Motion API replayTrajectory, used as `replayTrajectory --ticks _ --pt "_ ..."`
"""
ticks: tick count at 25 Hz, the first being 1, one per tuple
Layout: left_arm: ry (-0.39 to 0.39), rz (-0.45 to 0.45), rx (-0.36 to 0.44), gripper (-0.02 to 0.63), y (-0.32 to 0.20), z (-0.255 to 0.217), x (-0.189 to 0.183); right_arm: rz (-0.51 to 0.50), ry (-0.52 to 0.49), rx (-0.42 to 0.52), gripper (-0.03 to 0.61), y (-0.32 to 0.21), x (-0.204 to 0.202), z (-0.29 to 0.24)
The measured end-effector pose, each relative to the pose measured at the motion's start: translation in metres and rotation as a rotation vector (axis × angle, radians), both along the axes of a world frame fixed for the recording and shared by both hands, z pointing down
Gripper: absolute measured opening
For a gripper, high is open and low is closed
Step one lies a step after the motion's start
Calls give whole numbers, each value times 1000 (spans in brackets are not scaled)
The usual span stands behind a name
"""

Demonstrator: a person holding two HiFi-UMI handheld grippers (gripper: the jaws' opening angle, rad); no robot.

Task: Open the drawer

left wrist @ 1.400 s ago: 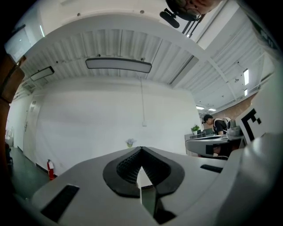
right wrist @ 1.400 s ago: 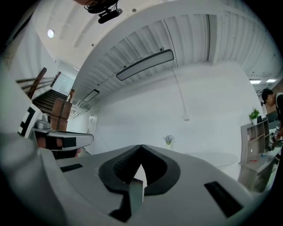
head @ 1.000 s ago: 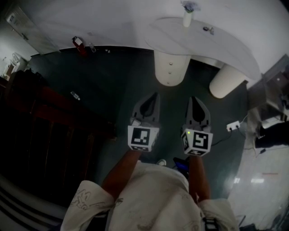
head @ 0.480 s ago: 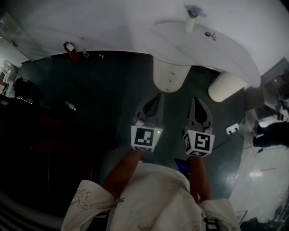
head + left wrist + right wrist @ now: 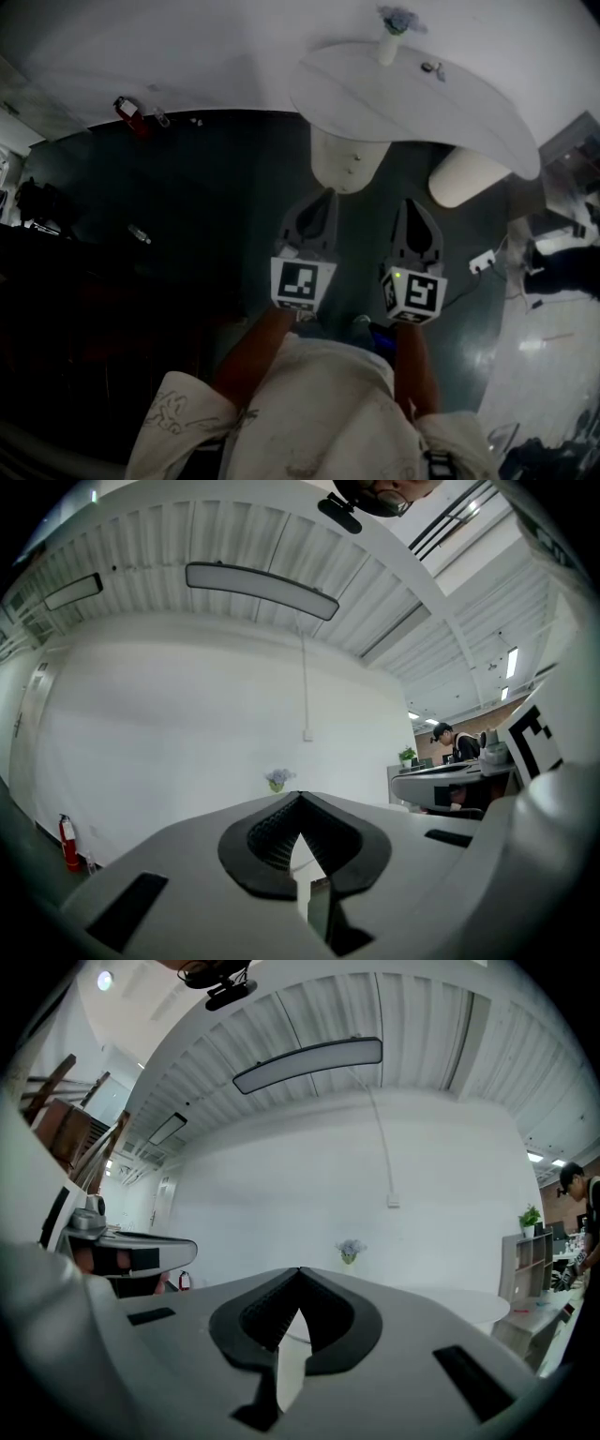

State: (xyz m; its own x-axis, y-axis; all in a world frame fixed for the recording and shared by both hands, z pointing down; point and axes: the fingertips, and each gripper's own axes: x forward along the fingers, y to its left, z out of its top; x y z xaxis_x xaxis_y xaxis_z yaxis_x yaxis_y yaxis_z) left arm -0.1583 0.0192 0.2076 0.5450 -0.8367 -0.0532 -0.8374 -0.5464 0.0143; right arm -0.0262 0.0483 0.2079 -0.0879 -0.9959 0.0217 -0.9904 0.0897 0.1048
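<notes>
A white wall (image 5: 187, 47) and dark floor (image 5: 206, 187) frame a white oval table (image 5: 450, 103). Under its near edge stands a rounded white pedestal (image 5: 343, 164) with two small knobs (image 5: 353, 159), the only sign of a drawer. The left gripper (image 5: 324, 194) and right gripper (image 5: 412, 202) are held side by side, apart from that pedestal, each clenched tip to tip on nothing, and a small vase (image 5: 390, 37) sits at the table's far edge.
</notes>
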Motion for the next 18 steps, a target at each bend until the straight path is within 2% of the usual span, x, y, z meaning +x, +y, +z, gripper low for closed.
replayTrajectory --ticks 8,12,18 --pt "-19 -27 0 2 -40 11 53 -16 -45 23 5 -44 52 12" --pt "-6 -84 -11 2 -71 15 91 -76 -11 4 5 -79 90 17" --pt "10 -173 -71 2 -106 25 143 -148 -35 -4 5 -120 146 18"
